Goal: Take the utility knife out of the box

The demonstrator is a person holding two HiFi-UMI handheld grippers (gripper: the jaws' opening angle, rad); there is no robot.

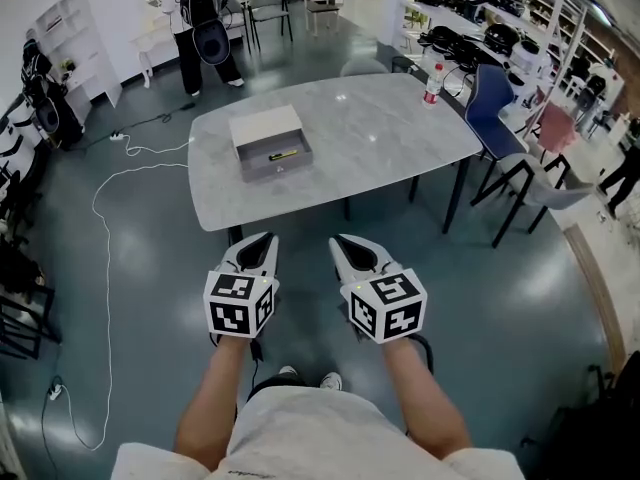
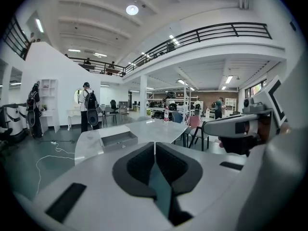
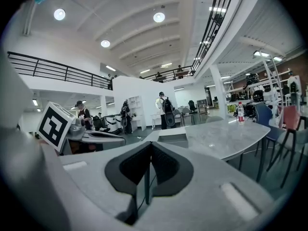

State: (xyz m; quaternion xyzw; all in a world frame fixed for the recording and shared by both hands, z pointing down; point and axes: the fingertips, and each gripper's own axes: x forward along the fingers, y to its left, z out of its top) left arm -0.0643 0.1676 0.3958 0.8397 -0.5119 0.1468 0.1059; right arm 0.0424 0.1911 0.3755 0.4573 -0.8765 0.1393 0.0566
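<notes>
Both grippers are hovering over the floor on the near side of the table point(image 1: 400, 138), well apart from it and side by side, with their tips pointing toward the far side.

The left gripper point(image 1: 267, 239) is showing clenched jaws. In the left gripper view point(image 2: 154, 145) the two dark pads are meeting at the tip with nothing between them. The right gripper point(image 1: 338, 240) is in the same state: in the right gripper view point(image 3: 150, 145) its jaws are pressing together on nothing.

The box point(image 1: 270, 143) is sitting open on the left part of the grey tabletop, close to the near edge. The utility knife point(image 1: 282, 155), a small yellow and dark item, is lying inside the box in its nearer, open section. Neither gripper is touching the box or the knife.

A water bottle point(image 1: 432, 83) is standing upright at the far right corner of the table. A blue chair point(image 1: 490, 103) is standing just beyond that corner. A person carrying a backpack point(image 1: 200, 28) is standing on the far left, well apart from the table. A white cable point(image 1: 105, 258) is trailing across the floor on the left.
</notes>
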